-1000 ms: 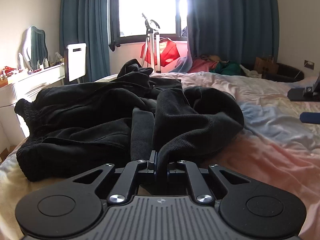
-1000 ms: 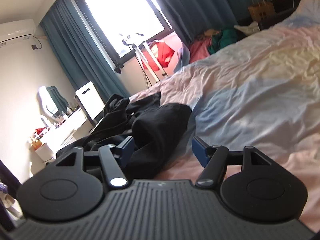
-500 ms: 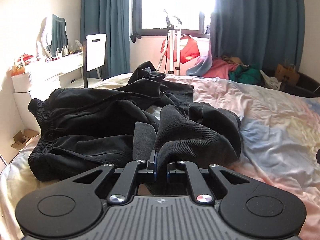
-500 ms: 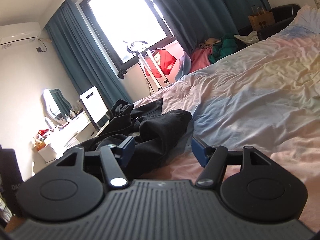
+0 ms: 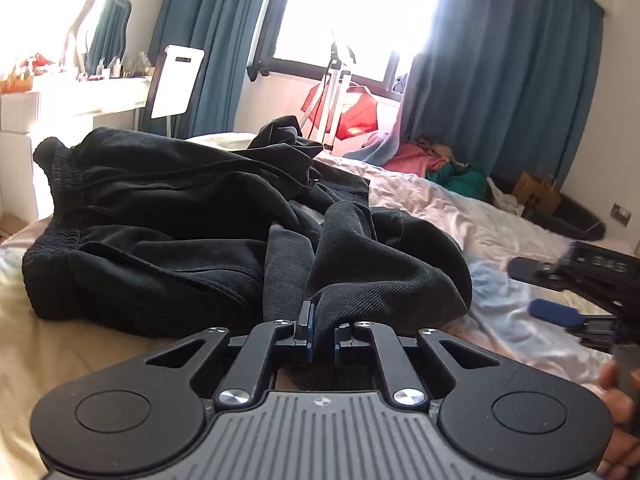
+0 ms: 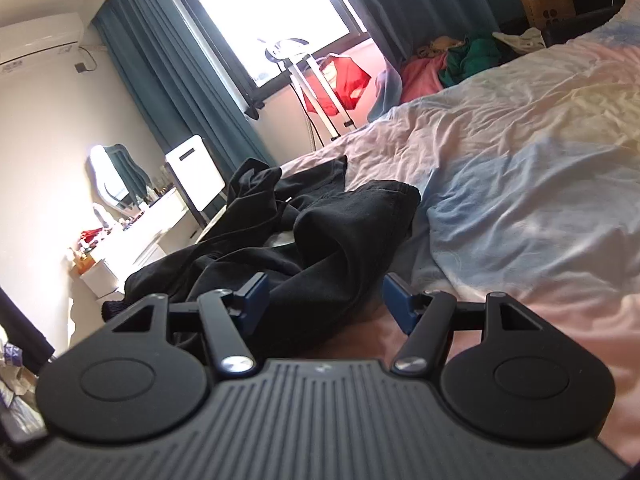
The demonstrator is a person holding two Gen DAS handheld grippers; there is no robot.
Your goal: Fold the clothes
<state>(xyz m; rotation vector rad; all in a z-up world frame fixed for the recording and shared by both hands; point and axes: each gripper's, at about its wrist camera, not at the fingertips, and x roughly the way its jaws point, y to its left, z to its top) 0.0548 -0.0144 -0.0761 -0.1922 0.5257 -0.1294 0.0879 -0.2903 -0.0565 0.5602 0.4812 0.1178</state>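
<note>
— Black cloth first: what has hold of it?

— The left gripper (image 5: 322,334) has its jaws pinched tight on a fold of the black trousers (image 5: 192,232), right at the nearest hem, close to the near edge of the bed (image 6: 520,184). The right gripper (image 6: 324,300) stands wide, holding nothing, with that same crumpled leg end lying between and just ahead of its fingers.

— And where does the garment run from there?

— Away from both grippers and off to the left. From the pinched hem the cloth bunches up, then stretches toward the far left corner of the bed, where the ribbed waistband (image 5: 52,184) stands up near the left edge. So its long axis goes from near-centre to far-left, rumpled, not flat and not folded.

— Which gripper is better placed for the loose part?

— The right one, I'd judge. It is just beside the free leg end, on the right of the left gripper's hold. The waistband is well apart from both.

— Beyond the bed?

— A white chair (image 5: 176,80), teal curtains (image 5: 500,92) and a bright window.
</note>
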